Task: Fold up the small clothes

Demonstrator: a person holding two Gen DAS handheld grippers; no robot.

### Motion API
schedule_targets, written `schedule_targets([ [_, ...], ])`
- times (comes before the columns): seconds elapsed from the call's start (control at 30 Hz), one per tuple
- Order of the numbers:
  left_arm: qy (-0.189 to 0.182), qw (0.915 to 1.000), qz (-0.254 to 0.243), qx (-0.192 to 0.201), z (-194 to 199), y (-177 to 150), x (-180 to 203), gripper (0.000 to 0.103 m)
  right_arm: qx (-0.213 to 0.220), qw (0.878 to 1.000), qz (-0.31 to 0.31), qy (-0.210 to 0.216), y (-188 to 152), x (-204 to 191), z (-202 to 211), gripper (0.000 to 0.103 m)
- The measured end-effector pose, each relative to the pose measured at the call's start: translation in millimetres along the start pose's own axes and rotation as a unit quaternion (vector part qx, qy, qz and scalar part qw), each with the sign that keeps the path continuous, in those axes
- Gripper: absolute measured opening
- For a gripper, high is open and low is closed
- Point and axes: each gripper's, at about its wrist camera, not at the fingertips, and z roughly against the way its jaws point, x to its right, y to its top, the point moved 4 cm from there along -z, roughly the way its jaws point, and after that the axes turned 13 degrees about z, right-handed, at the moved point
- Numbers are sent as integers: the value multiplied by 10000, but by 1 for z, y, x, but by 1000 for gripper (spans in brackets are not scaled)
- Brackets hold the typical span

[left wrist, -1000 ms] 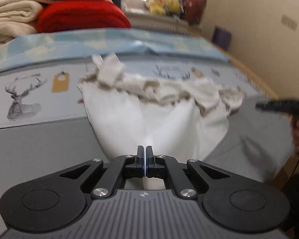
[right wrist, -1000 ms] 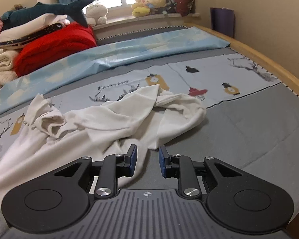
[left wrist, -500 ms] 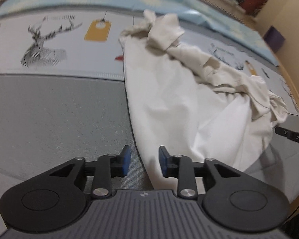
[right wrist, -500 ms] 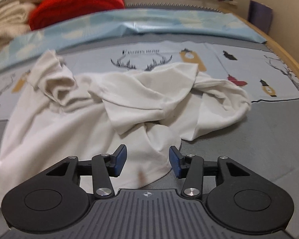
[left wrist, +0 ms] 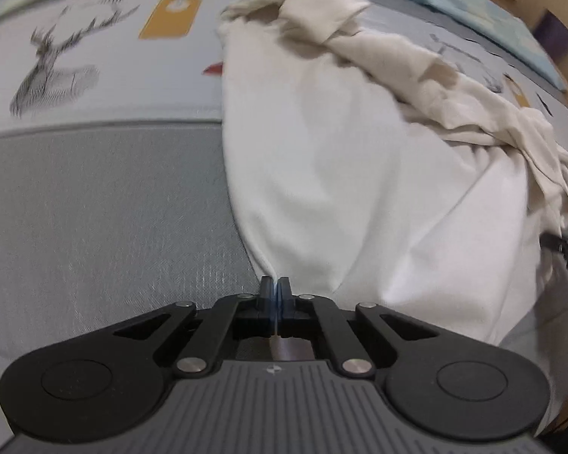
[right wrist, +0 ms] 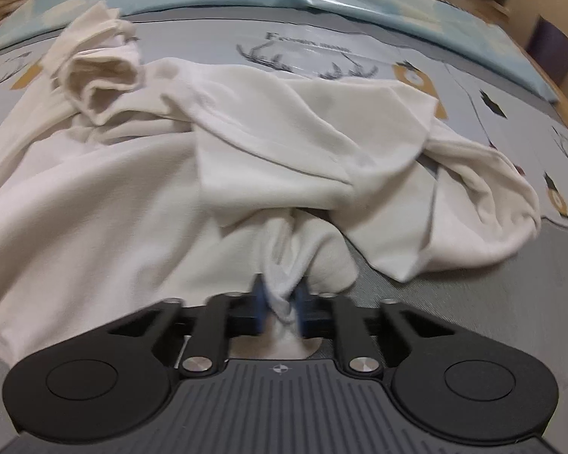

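In the left wrist view, the white garment [left wrist: 359,174] is seen lying crumpled on the bed [left wrist: 106,204], its near hem corner drawn to a point at the left gripper [left wrist: 275,289], whose fingers are pressed together on that thin edge, judged a hold for spreading the cloth flat. In the right wrist view, a bunched fold of the same garment [right wrist: 94,204] is pinched between the narrow fingers of the right gripper [right wrist: 280,304], presumably the opposite hem corner; the sleeves remain tangled beyond.
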Motion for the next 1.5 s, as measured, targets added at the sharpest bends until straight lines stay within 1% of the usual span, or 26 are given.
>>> schedule_targets([
  [0.07,64,9990,-329,303,20,2,-4,0,176,9996,196,103,3,-4,12,7],
  [0.13,-94,9978,-403,519,44,6,-17,0,431,9980,192,424,5,-2,31,7],
  [0.2,-405,9966,-341,627,68,10,-34,0,774,9910,68,1086,4,3,58,6],
  [0.23,-589,9957,-277,653,79,12,-41,0,1022,9833,-17,1507,3,6,74,6],
  [0.3,-1046,9919,-11,725,94,23,-53,0,1876,9431,-490,2702,-1,24,111,6],
  [0.33,-1297,9876,217,857,101,32,-59,0,2364,9120,-999,3199,-2,44,125,6],
  [0.37,-1621,9796,573,1040,107,45,-62,0,2661,8911,-1485,3362,-3,63,128,6],
  [0.4,-1992,9669,1016,1232,110,60,-65,1,2925,8668,-2249,3354,-6,89,125,6],
  [0.43,-2387,9470,1578,1457,113,73,-71,1,3009,8498,-2867,3241,-11,110,116,6],
  [0.47,-2523,9338,1961,1609,113,84,-72,3,2913,8488,-3377,2841,-16,128,104,6],
  [0.5,-2512,9288,2158,1665,108,92,-71,16,2660,8596,-3647,2394,-20,137,93,6],
  [0.53,-2392,9341,2108,1608,101,96,-67,33,2190,8704,-3947,1969,-26,143,75,6],
  [0.57,-2183,9453,1950,1440,89,96,-60,37,1715,8776,-4152,1672,-31,144,60,7],
  [0.63,-1830,9639,1700,921,68,86,-48,37,1008,8878,-4276,1371,-38,140,38,12],
  [0.7,-1753,9726,1443,494,52,74,-35,37,688,9002,-4099,1298,-36,131,28,12],
  [0.8,-1669,9797,1027,433,47,63,-15,39,642,9202,-3683,1158,-29,126,28,17],
  [0.87,-1712,9786,1034,487,45,61,-8,46,582,9220,-3649,1158,-28,123,24,22],
  [0.9,-1726,9779,1072,497,44,60,-4,52,552,9210,-3674,1172,-30,123,23,23],
  [1.0,-1734,9767,1110,612,38,62,6,55,434,9193,-3730,1181,-35,118,14,28],
  [1.03,-1788,9751,1129,669,39,63,9,55,410,9206,-3688,1220,-35,117,13,22],
  [1.07,-1855,9729,1160,753,39,64,14,55,422,9234,-3570,1346,-36,113,16,6],
  [1.13,-1936,9697,1161,931,41,67,23,55,562,9258,-3282,1791,-32,102,25,6],
  [1.23,-1951,9671,1112,1196,42,74,35,56,565,9199,-2963,2507,-33,88,39,6],
  [1.3,-1954,9650,1178,1293,37,79,41,56,398,9291,-2679,2518,-38,82,44,6],
  [1.37,-1935,9638,1273,1321,29,86,46,56,94,9312,-2619,2533,-49,82,39,6],
  [1.5,-1912,9615,1454,1335,9,99,53,56,-529,9562,-1923,2141,-67,75,30,5],
])
